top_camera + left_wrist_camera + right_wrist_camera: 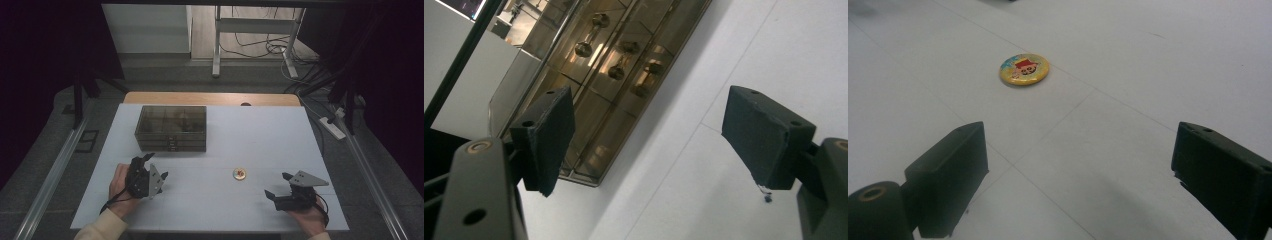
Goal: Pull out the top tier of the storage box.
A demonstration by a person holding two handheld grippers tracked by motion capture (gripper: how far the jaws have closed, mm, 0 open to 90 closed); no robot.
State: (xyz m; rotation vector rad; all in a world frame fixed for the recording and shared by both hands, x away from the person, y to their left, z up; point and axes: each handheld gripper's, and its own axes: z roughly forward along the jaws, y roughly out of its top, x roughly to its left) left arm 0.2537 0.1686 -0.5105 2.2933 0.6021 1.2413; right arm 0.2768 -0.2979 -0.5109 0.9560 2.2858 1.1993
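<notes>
Fingers of the right gripper and left gripper gape wide, empty. The round badge lies flat mid-worktop, right of the smoky drawer box; probably light, stiff, slippery: pinch its rim.

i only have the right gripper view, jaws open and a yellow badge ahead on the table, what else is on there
Observer: A smoky clear drawer box sits at the far left of the table.
Operator: where's the left gripper
Observer: The left gripper is just in front of that box, jaws open and empty.
Operator: box drawers open?
Observer: In the left gripper view the drawers look closed, knobs facing the gripper.
</notes>
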